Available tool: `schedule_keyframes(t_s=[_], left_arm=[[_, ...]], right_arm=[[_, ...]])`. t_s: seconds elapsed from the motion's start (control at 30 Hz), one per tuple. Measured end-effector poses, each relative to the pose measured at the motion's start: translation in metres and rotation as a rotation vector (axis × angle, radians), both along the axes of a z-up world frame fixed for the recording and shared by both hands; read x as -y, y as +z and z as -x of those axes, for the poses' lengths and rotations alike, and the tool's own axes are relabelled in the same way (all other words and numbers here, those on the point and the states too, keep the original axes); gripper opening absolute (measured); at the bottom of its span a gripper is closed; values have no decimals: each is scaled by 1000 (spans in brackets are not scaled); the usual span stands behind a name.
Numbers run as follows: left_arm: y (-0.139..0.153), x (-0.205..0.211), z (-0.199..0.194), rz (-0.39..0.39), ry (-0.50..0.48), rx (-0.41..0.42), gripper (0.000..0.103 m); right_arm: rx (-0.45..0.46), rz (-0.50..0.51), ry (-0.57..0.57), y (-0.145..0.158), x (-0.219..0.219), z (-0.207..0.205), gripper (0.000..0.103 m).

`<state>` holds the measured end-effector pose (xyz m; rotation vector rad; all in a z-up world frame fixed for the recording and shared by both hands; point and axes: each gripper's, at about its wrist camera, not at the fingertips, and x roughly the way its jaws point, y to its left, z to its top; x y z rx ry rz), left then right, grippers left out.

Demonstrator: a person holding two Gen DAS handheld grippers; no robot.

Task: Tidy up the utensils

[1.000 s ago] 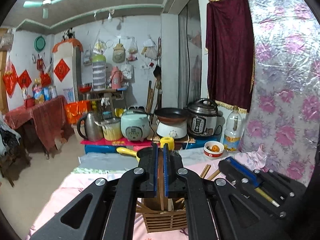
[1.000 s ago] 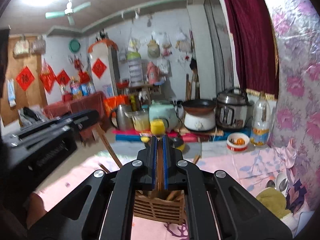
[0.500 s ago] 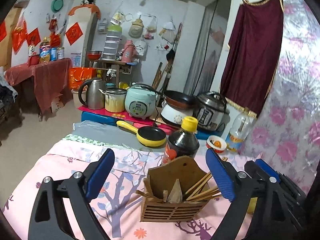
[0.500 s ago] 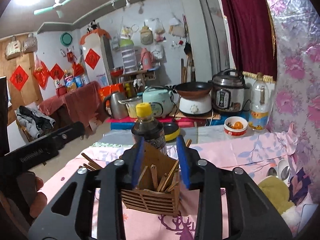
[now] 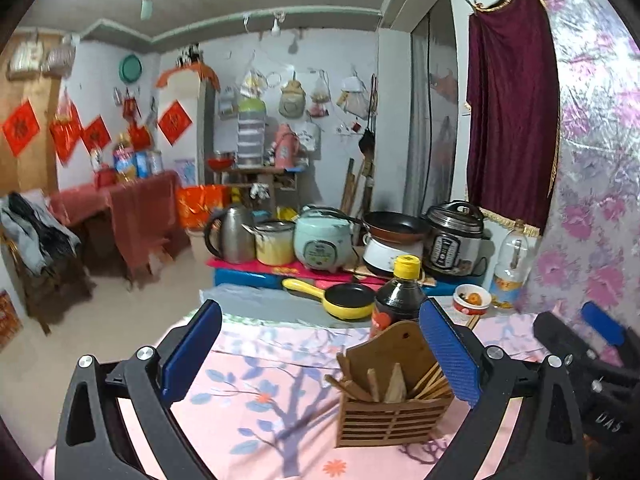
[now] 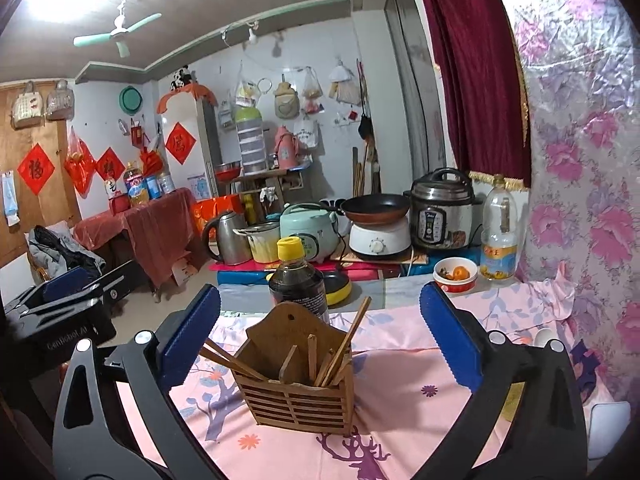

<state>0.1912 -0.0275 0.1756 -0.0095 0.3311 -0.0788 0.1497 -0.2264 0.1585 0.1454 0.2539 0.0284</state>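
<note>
On the desk (image 6: 400, 432), under a pink floral cloth: one slatted wooden utensil holder (image 6: 298, 380), upright, holding wooden chopsticks (image 6: 346, 348) and flat wooden pieces that lean at mixed angles.

Behind the holder, just beside it: one dark sauce bottle (image 6: 298, 280) with yellow cap. Further back: yellow frying pan (image 5: 346, 300), small bowl (image 6: 456, 274) with orange contents, clear plastic bottle (image 6: 498, 228), kettle, pots and rice cookers in a row.

Left tool (image 5: 320, 356): jaws have just been opening and stand wide; blue pads clear of everything, the holder low and to the right, its right side behind the right-hand pad.

Right tool (image 6: 320, 338): jaws have just been opening, now fully spread; the holder sits in the gap between the pads, untouched by either.

Each tool shows at the edge of the other's view.
</note>
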Motion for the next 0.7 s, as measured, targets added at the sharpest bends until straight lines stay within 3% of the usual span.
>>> schedule_keyframes(t_s=[0.3, 0.53, 0.7], left_arm=[[11, 5, 63, -54, 25, 121, 97], [14, 12, 108, -58, 16, 153, 97], [-11, 10, 140, -92, 19, 184, 97]], right_arm=[[40, 4, -27, 12, 5, 48, 96], [80, 5, -30, 23, 5, 88, 96], [98, 18, -46, 23, -2, 108, 96]])
